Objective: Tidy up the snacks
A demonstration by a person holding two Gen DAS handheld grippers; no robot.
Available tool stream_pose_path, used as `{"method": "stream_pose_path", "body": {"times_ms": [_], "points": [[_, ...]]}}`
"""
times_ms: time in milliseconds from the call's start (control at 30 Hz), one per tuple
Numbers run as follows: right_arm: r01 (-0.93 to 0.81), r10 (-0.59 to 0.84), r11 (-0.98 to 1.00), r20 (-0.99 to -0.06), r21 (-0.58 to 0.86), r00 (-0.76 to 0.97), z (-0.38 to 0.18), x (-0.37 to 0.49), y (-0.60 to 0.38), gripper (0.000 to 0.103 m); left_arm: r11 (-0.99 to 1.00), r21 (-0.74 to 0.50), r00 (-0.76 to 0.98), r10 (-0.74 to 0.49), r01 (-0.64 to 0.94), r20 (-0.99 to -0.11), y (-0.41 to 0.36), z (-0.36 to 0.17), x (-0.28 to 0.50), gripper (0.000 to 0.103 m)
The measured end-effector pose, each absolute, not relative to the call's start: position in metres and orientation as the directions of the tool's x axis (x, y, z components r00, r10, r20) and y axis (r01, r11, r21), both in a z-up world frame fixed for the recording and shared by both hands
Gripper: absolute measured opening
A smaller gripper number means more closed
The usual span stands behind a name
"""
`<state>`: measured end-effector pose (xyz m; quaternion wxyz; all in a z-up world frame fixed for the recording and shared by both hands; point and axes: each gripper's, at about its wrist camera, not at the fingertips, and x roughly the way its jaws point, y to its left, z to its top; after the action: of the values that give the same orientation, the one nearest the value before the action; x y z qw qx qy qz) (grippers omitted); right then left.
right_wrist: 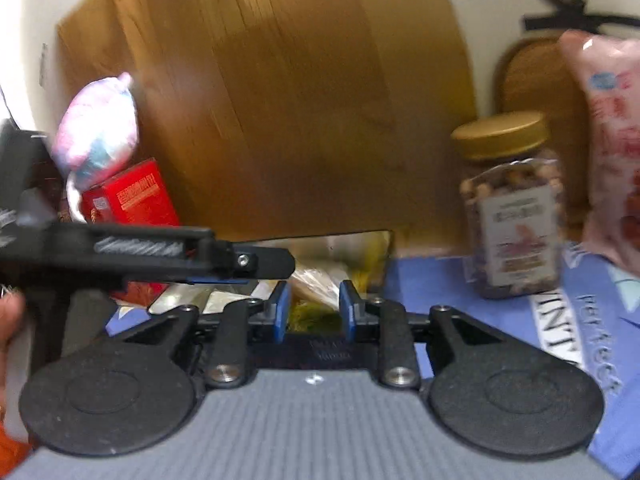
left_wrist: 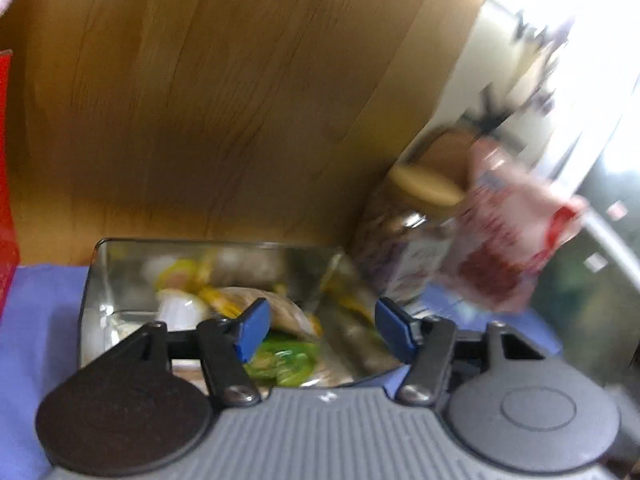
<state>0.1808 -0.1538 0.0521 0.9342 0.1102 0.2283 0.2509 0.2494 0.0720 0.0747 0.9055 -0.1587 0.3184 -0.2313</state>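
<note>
Here, a wooden panel (right_wrist: 280,100) fills the upper middle of both views as the backdrop, and a blue printed cloth (right_wrist: 460,292) covers the lower part, apparently as the work surface. At lower centre sits a clear plastic bin (left_wrist: 94,280), already holding wrapped snacks (left_wrist: 280,320), so it looks like the collecting place. Still outside it, at the right of the right wrist view, a tall pink snack bag (right_wrist: 612,152) leans beside an upright jar of nuts (right_wrist: 512,208) with a gold lid. At left a red box (right_wrist: 132,200) stands with a pink and blue pouch (right_wrist: 100,136) above it.

The left gripper (left_wrist: 318,330) hovers over the bin, jaws spread, nothing between them. The right gripper (right_wrist: 314,312) points at the bin too, its jaws narrowly parted and empty. Both probably stand clear to choose the next item.
</note>
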Motion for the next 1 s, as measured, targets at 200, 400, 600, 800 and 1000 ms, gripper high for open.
{"method": "stream_pose_path", "body": {"times_ms": [200,400,600,800,1000], "points": [[-0.269,0.415,0.876,-0.339,0.401,0.844,0.022,0.079,-0.230,0.031,0.759,-0.477,0.644,-0.640,0.443,-0.420,0.045,0.072,0.171,0.062],[-0.023,0.119,0.971,-0.397,0.238,0.910,-0.002,0.027,-0.280,0.036,0.739,-0.439,0.582,-0.674,0.512,-0.455,-0.030,0.034,0.095,0.063],[0.066,0.054,0.956,-0.394,0.285,0.917,-0.014,0.010,-0.317,0.037,0.823,-0.320,0.654,-0.567,0.469,-0.501,-0.097,0.001,0.071,0.063],[0.063,0.108,0.914,-0.391,0.400,0.914,-0.020,0.008,-0.334,0.037,0.874,-0.262,0.710,-0.485,0.409,-0.511,-0.107,-0.014,0.077,0.063],[0.045,0.125,0.913,-0.384,0.406,0.915,-0.019,0.011,-0.333,0.037,0.874,-0.281,0.702,-0.485,0.396,-0.521,-0.104,-0.021,0.083,0.063]]}}
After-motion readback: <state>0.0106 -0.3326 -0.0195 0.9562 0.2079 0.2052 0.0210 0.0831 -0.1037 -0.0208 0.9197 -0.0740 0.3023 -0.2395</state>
